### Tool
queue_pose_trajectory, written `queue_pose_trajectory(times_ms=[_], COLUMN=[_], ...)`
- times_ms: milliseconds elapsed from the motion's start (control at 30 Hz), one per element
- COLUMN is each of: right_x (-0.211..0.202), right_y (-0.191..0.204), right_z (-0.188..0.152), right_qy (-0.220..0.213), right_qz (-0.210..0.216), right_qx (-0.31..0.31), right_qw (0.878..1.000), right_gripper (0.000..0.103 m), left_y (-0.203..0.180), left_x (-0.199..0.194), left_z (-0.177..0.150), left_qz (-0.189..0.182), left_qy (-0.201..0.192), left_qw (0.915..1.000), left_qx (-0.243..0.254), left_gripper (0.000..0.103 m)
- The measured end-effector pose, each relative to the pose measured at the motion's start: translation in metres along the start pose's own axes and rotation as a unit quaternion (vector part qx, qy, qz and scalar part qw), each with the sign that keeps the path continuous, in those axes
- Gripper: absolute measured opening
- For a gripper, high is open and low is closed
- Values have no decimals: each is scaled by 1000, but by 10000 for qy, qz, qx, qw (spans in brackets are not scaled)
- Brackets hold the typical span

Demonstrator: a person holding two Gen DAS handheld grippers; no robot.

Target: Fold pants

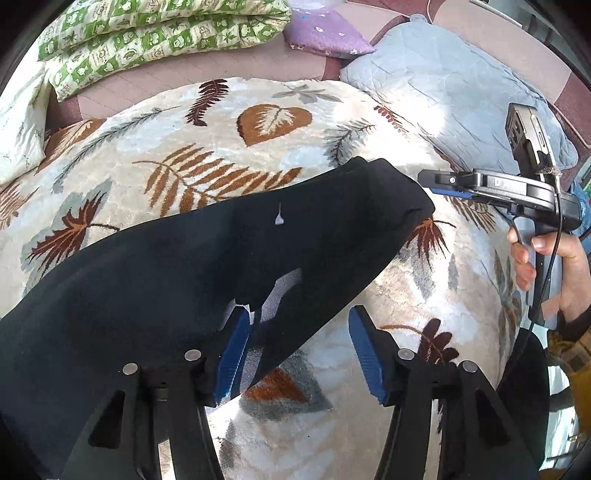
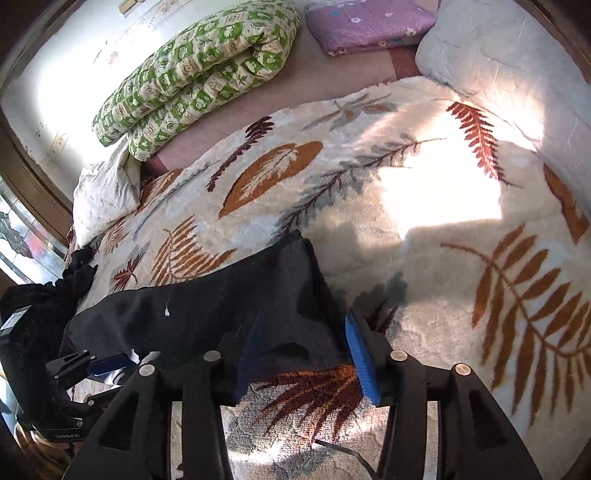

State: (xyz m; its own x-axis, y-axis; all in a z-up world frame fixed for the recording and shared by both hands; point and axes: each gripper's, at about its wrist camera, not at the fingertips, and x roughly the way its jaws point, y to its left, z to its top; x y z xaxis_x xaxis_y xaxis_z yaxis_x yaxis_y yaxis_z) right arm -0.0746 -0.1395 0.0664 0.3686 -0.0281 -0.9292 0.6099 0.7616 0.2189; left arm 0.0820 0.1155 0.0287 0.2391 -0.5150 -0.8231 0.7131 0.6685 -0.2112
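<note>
I see the pants (image 1: 192, 266) lying across the blanket (image 1: 229, 147). Left gripper (image 1: 295, 354) is over their near edge, right gripper (image 2: 301, 354) at their right end. Behind the blanket: quilt (image 1: 155, 33) left, cushion (image 1: 325, 33) middle, pillow (image 1: 454, 96) right.

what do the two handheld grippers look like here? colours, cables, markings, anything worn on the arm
Both are black frames with blue ribbed pads on the jaws and round silver bolt heads at the pivots. The left gripper shows this up close. The right gripper has a pistol handle, a grey camera block mounted on top, white lettering too partial to read, and a thin black cable trailing down. The hand holding it has a dark cuff and yellowish patterned sleeve.
</note>
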Motion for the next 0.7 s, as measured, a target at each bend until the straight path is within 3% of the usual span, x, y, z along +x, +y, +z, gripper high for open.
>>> queue_pose_trajectory(times_ms=[133, 267, 300, 367, 400, 500, 700], right_x=[-1, 34, 45, 66, 73, 63, 42], right_y=[-7, 1, 2, 3, 5, 21, 28], right_z=[23, 45, 47, 49, 49, 54, 73], right_qy=[-26, 347, 469, 730, 826, 479, -47], right_qz=[8, -21, -76, -157, -129, -252, -80], right_qx=[33, -320, -377, -465, -503, -945, -925], right_qw=[10000, 9989, 9982, 9961, 9952, 9940, 9957], right_gripper=[50, 45, 42, 18, 14, 9, 9], left_y=[4, 9, 10, 12, 14, 21, 25], left_x=[1, 5, 5, 4, 3, 1, 10], left_z=[3, 7, 7, 7, 7, 6, 4], left_qz=[46, 62, 49, 97, 137, 255, 365], left_qy=[8, 22, 21, -10, -40, -111, -58], left_qw=[10000, 9997, 9996, 9995, 9995, 9990, 9979], left_qx=[-69, -240, -290, -300, -294, -356, -526], left_gripper=[54, 54, 54, 54, 54, 54, 54])
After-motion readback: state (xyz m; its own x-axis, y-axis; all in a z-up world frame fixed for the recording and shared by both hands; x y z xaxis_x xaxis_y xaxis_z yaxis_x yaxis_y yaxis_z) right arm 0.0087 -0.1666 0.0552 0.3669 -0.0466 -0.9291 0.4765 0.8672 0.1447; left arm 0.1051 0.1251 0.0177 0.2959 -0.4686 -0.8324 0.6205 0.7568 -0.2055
